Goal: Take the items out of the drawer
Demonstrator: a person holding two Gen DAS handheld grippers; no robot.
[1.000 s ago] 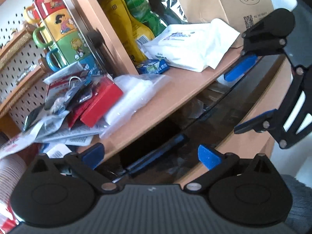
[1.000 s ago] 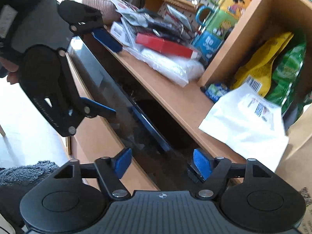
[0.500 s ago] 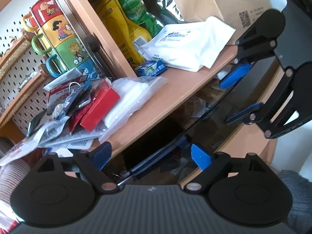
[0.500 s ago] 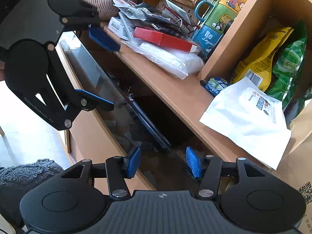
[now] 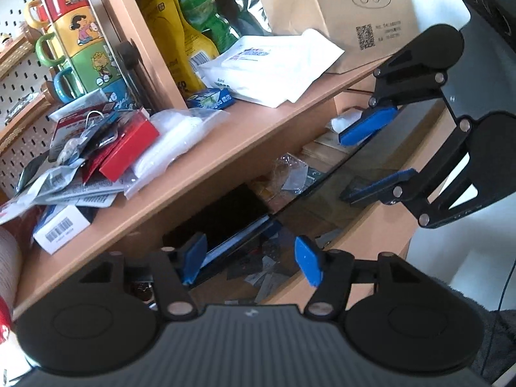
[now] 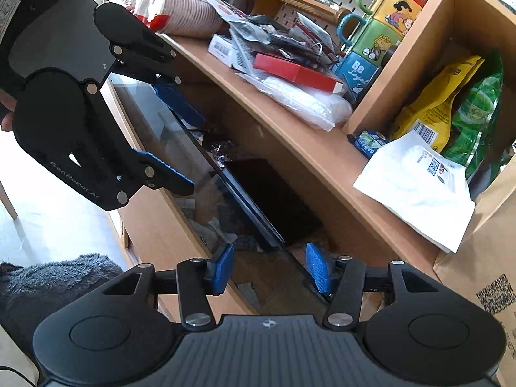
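Note:
The wooden drawer (image 5: 361, 242) under the desktop stands pulled out, with a dark glass pane (image 5: 322, 213) over its front part. Inside lie a black flat item (image 5: 225, 213), crinkled clear wrappers (image 5: 287, 174) and paper scraps (image 5: 264, 277). My left gripper (image 5: 250, 259) is open and empty just above the drawer's near end. My right gripper (image 6: 269, 269) is open and empty over the glass edge (image 6: 251, 206); it also shows in the left wrist view (image 5: 371, 158). The black item shows in the right wrist view too (image 6: 271, 196).
The desktop (image 5: 225, 148) above the drawer holds a red box (image 5: 129, 148), plastic bags (image 5: 171, 138), a white pouch (image 5: 274, 64), snack bags (image 5: 180, 32), a brown paper bag (image 5: 354, 9) and stacked mugs (image 5: 80, 38). A grey fuzzy rug (image 6: 48, 277) lies on the floor.
The drawer has slid further out, showing more of its contents. Both grippers have drawn back with it, and their fingers stand somewhat closer together than before.

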